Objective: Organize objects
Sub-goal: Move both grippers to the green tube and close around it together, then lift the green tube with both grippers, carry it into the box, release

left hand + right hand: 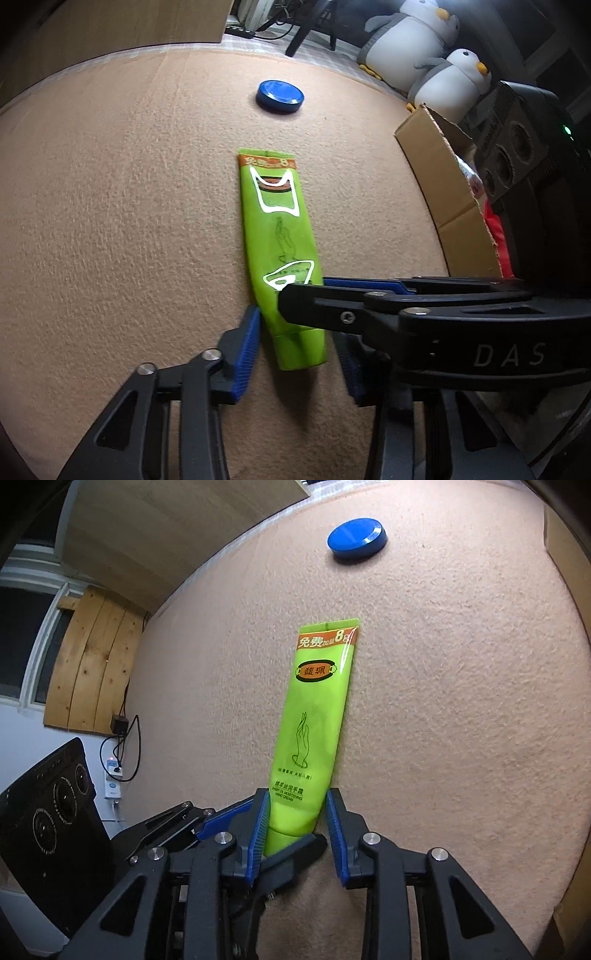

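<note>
- Table (129, 184): covered in a tan, felt-like cloth, and carries every item listed below except the toys.
- Cardboard box (443, 177): stands open at the right edge of the table in the left wrist view, well apart from the tube. Something red and something white show inside, but they cannot be identified.
- Two plush penguins (410, 40): sit beyond the far edge of the table, behind the box.
- Left tool (297, 358): angled down at the table, its pads spread either side of the cap end of the tube. The left-hand pad (247, 350) lies against the tube's edge. The other pad stands clear of it with a visible gap, so the tube is not pinched.
- Right tool (297, 827): also angled down and straddling the same cap end, crossing the left tool there. One pad (260, 830) lies against the tube and the other sits just beside it. Whether the tube is actually pinched cannot be told.
- Green hand-cream tube (280, 229): lies flat near the middle of the table, with its crimped end pointing away and its cap end between both tools.
- Blue round lid (280, 96): lies flat on the cloth beyond the tube's crimped end, apart from it.
</note>
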A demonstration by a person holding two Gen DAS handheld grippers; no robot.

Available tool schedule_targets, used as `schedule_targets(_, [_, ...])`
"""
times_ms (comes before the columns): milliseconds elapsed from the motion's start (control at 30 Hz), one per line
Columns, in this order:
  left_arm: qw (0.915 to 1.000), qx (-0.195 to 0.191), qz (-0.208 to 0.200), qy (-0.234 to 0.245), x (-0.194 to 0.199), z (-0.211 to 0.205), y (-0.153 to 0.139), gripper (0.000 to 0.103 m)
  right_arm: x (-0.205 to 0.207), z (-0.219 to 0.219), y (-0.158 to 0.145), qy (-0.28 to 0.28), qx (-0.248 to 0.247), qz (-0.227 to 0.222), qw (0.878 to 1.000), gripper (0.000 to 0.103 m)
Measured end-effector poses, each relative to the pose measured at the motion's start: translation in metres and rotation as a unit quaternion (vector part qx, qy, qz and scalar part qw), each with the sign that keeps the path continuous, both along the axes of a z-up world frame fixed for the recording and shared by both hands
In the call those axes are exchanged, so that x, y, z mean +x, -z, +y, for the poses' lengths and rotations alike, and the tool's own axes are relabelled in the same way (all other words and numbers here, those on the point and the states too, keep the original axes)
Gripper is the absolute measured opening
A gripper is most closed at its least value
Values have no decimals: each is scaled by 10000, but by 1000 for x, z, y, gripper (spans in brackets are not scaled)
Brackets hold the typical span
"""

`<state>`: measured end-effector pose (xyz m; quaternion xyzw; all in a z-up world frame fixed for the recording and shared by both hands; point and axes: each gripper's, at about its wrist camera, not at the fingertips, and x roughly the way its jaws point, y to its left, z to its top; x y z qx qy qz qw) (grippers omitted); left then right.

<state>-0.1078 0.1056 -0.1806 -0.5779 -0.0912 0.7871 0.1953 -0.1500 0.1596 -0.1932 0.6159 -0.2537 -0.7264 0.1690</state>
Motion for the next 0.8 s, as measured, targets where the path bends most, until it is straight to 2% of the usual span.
schedule_targets(233, [10000, 56, 39, -25, 5, -2, -5, 38, 4, 5, -7, 45, 92, 80, 9999, 28])
schedule_targets(533, [9994, 117, 316, 102, 12, 10, -36, 38, 11, 26, -32, 201, 117, 340, 9992, 28])
schedule_targets(800, [9968, 292, 612, 431, 0, 60, -66, 38, 20, 71, -68, 570, 228, 675, 9958, 28])
